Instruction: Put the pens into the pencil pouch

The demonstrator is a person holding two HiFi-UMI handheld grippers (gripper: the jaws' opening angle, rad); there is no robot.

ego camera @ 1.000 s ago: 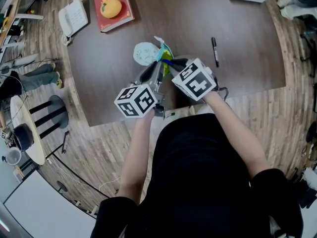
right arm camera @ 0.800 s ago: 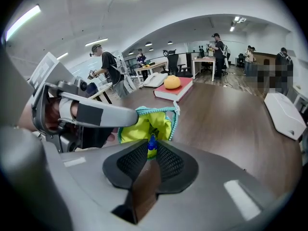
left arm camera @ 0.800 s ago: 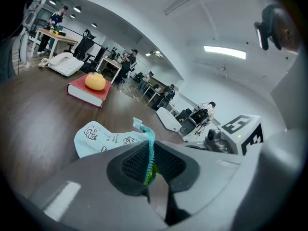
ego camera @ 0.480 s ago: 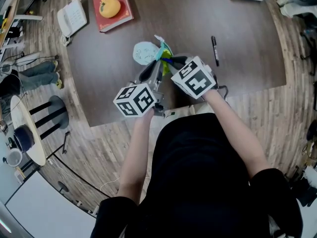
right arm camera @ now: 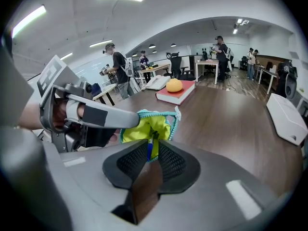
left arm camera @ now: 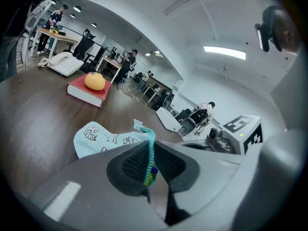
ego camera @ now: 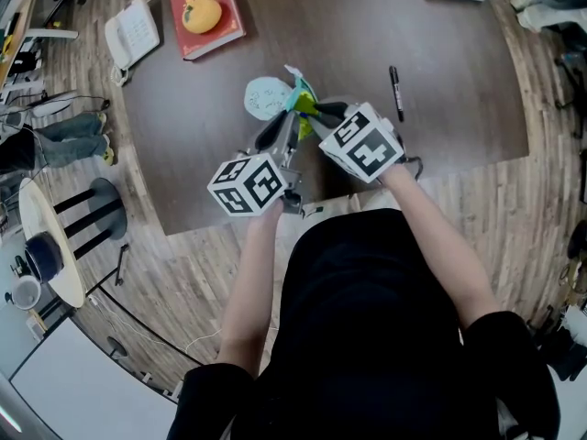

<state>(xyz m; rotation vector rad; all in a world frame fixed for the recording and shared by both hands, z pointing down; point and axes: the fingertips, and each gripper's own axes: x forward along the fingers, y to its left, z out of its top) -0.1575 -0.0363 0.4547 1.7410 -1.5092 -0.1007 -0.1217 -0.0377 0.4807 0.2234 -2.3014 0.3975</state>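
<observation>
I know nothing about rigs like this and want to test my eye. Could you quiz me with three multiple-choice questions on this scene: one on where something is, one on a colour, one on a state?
1. The orange lies on: A the floor; B the red book; C a chair.
2. The pouch is lined in: A yellow-green; B red; C black.
3. The left tongs are: A wide open; B shut on the pouch's edge; C shut on the orange.

Answers:
1 B: the head view shows it sitting on the book.
2 A: the right gripper view looks into the open, yellow-green inside.
3 B: the left gripper view shows them pinching the teal zip edge.
</observation>
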